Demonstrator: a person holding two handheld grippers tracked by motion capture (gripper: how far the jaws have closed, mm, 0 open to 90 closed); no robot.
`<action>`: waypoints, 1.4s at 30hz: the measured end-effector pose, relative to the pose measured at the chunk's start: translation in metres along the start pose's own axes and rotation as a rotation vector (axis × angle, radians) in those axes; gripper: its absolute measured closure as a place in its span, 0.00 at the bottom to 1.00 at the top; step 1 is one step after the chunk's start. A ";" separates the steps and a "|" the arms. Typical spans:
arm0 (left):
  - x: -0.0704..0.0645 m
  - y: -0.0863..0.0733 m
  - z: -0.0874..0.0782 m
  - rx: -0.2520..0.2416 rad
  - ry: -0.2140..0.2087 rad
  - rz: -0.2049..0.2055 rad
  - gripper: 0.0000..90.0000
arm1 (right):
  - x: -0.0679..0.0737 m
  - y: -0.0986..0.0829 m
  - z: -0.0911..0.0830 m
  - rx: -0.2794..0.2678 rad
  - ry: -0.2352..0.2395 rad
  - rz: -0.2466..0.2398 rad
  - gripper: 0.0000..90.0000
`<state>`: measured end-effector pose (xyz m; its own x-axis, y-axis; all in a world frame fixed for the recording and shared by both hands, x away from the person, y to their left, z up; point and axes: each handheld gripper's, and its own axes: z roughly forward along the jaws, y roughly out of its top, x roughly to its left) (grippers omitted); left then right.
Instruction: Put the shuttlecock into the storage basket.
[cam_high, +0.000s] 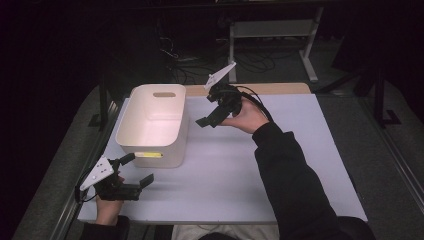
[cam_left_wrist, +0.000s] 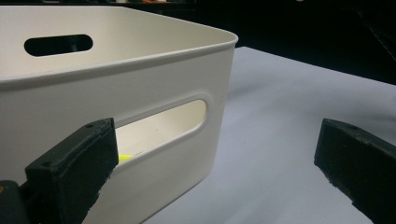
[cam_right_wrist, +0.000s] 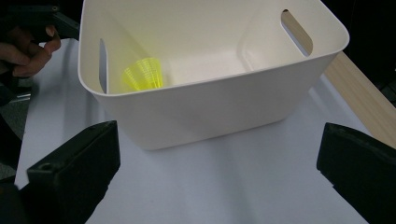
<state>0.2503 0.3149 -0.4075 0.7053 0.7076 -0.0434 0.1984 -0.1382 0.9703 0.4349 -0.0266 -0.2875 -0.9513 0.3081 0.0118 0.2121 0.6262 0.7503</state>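
A cream plastic bin (cam_high: 152, 125) with handle slots stands on the left half of the white table (cam_high: 280, 165). Inside it lies a yellow, ribbed, shuttlecock-like object (cam_right_wrist: 144, 73), against the wall with the slot; it also shows through that slot (cam_high: 148, 154) (cam_left_wrist: 123, 158). My left gripper (cam_high: 137, 170) rests low at the bin's near corner, open and empty, one jaw close to the slot of the bin (cam_left_wrist: 140, 93). My right gripper (cam_high: 209, 112) is held above the table just right of the bin (cam_right_wrist: 210, 70), tilted toward it, open with nothing between its fingers.
A wooden strip (cam_high: 280, 89) runs along the table's far edge. Behind it stand a white metal frame (cam_high: 310, 45) and floor cables (cam_high: 250, 60). The person's other hand (cam_right_wrist: 23, 46) shows beyond the bin in the right gripper view. Bare table surface lies right of the bin.
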 end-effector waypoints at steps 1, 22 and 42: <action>0.000 0.000 0.000 0.000 0.000 0.000 0.00 | 0.000 0.000 0.000 0.000 0.000 0.000 0.00; 0.000 0.000 0.000 0.002 0.002 -0.001 0.00 | -0.006 -0.040 -0.023 -0.030 -0.035 0.055 0.00; 0.000 0.000 0.000 0.005 0.003 0.000 0.00 | -0.007 -0.074 -0.041 -0.065 -0.063 0.099 0.00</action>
<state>0.2504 0.3148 -0.4078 0.7029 0.7100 -0.0429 0.2017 -0.1411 0.9692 0.4163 -0.1043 -0.3162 -0.9101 0.4117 0.0475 0.2872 0.5439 0.7885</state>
